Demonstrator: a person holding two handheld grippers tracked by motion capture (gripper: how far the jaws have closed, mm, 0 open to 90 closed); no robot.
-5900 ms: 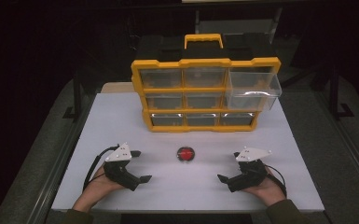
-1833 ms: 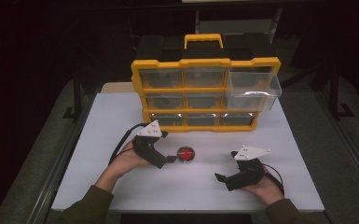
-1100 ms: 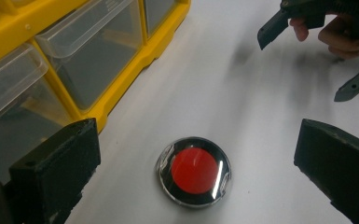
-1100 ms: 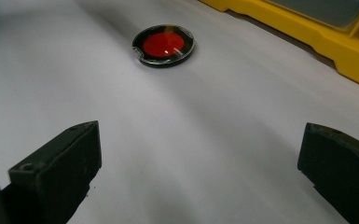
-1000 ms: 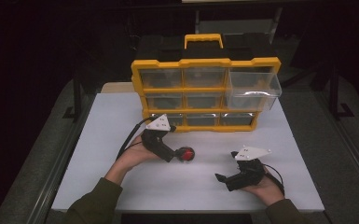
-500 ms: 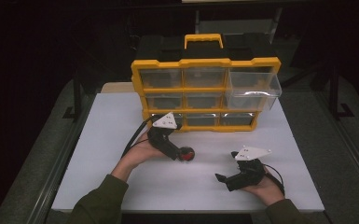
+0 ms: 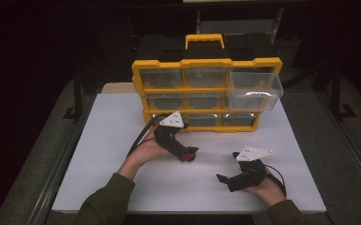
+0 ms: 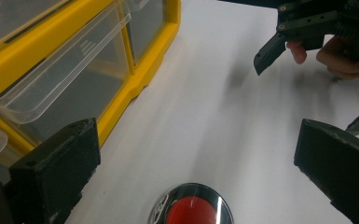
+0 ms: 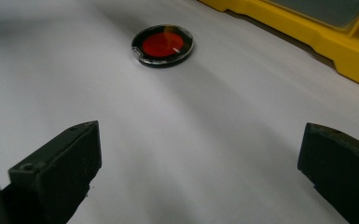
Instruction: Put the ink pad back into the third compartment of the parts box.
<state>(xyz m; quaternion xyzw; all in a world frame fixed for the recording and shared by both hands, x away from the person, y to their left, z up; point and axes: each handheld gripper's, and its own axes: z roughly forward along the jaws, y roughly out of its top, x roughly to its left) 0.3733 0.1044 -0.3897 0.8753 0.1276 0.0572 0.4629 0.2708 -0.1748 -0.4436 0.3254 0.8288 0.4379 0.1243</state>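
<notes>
The left gripper (image 7: 189, 153) sits just over the red disc (image 7: 188, 156), jaws spread wide to either side of it, presumably so they can close across its rim. The disc lies flat on the white table (image 7: 103, 140), at 6 o'clock from the yellow organizer (image 7: 206, 63). That forearm reaches in from 7 o'clock, wrist tipped down toward the disc. At 4 o'clock from the disc, well apart, the right gripper (image 7: 222, 178) rests low on the table in its hand, jaws also wide and holding nothing, pointing toward 10 o'clock.
</notes>
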